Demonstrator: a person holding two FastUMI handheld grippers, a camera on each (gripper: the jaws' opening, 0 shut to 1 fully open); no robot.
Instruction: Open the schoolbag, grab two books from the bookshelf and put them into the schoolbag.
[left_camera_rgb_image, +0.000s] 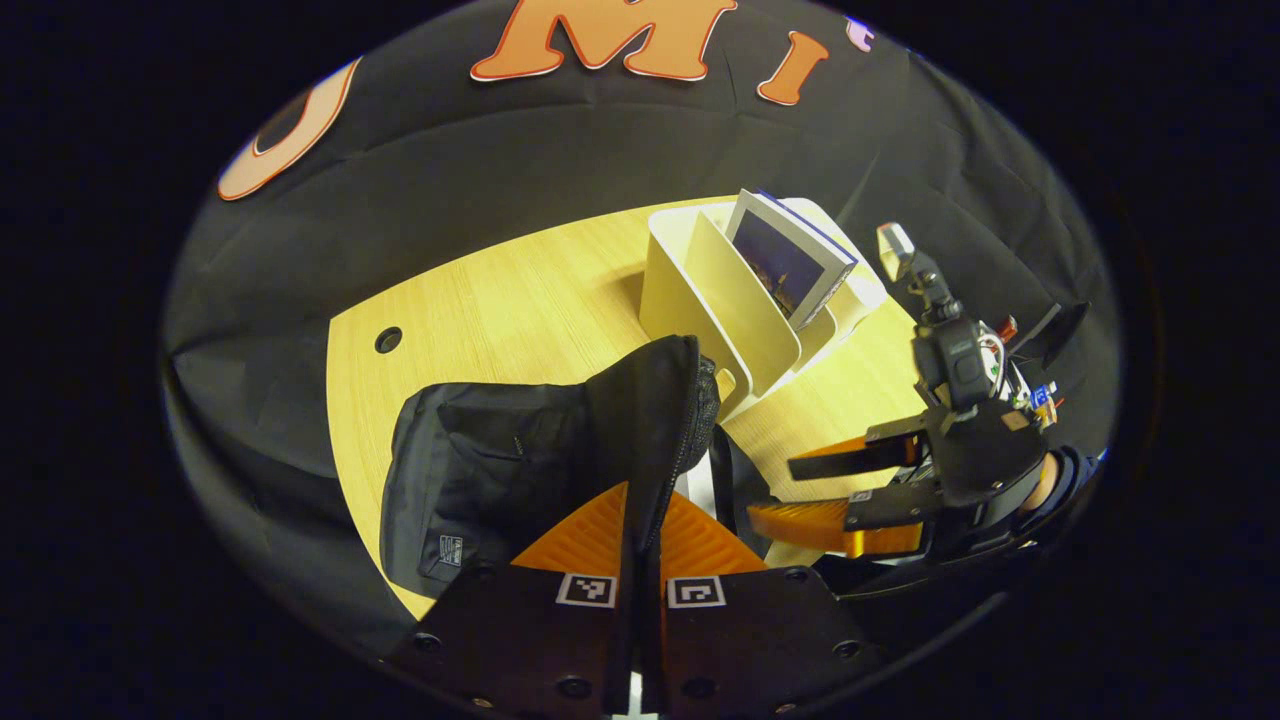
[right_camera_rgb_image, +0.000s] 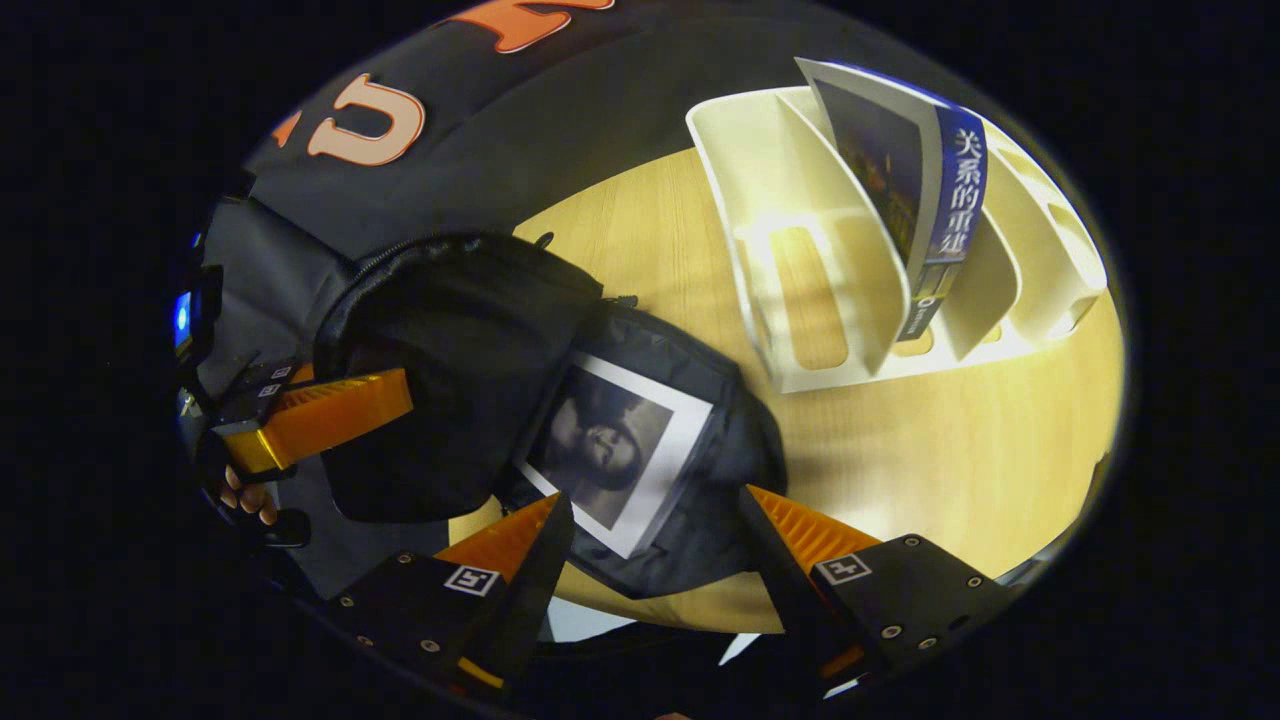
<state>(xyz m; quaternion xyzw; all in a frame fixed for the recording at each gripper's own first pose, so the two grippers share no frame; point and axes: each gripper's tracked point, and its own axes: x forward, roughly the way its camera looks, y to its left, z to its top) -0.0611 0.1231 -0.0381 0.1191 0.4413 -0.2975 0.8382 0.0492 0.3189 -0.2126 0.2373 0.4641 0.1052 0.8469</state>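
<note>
A: Presently, left gripper (left_camera_rgb_image: 640, 520)?
B: Clamped on the black fabric schoolbag (right_camera_rgb_image: 460, 350) flap. Right gripper (right_camera_rgb_image: 655, 515) spread wide; white-bordered book (right_camera_rgb_image: 615, 450) inside at 12 o'clock.
A: Second?
B: Blue-spined book (right_camera_rgb_image: 925, 190) in cream plastic bookshelf (right_camera_rgb_image: 800, 230), 1 o'clock.

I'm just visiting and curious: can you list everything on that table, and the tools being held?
Table: one, light wood, under everything.
Schoolbag: one, black, on the table, flap held up.
Book in bag: one, white-edged cover with a dark picture, lying in the open schoolbag.
Bookshelf: one, cream, on the table behind the schoolbag.
Book on shelf: one, blue spine, leaning in a bookshelf slot.
Left gripper: one, shut on the schoolbag flap.
Right gripper: one, open, above the book in the bag.
</note>
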